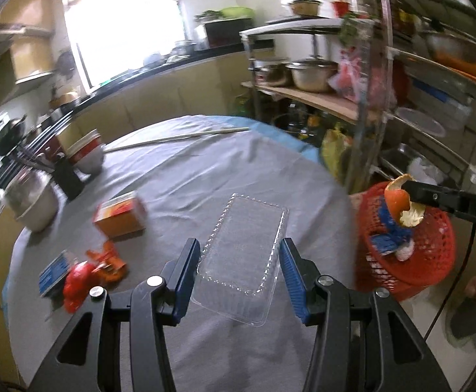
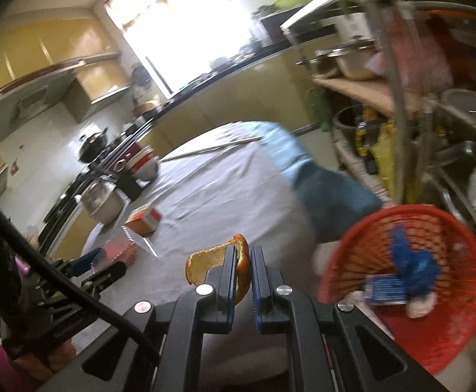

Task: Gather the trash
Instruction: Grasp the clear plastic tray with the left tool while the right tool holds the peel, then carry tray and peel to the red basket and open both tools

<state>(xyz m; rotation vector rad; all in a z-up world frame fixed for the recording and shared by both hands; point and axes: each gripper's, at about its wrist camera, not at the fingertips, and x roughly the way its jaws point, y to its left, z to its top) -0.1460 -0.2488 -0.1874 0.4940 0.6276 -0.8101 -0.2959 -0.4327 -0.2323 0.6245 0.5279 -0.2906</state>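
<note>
1. Blue-padded jaws of the left gripper are being held partly apart around a clear, ribbed plastic clamshell tray; the pads appear to be pressing its two long sides, so it is judged gripped, above the grey-clothed desk.
2. Jaws of the right gripper are being kept closed on a curled piece of orange peel, which is being carried near the rim of the red plastic mesh basket standing beside the desk.
3. Trash is already lying in that basket: a crumpled blue wrapper, a small blue carton and something white beneath them.
4. Progress is being judged as partway: two pieces are in hand but not yet dropped.
5. Items are still waiting on the desk: an orange cardboard box, torn orange packaging, a crumpled red wrapper and a blue flat packet.
6. Bowls, a pot and chopsticks at the far edge are being read as kitchenware, not trash.
</note>
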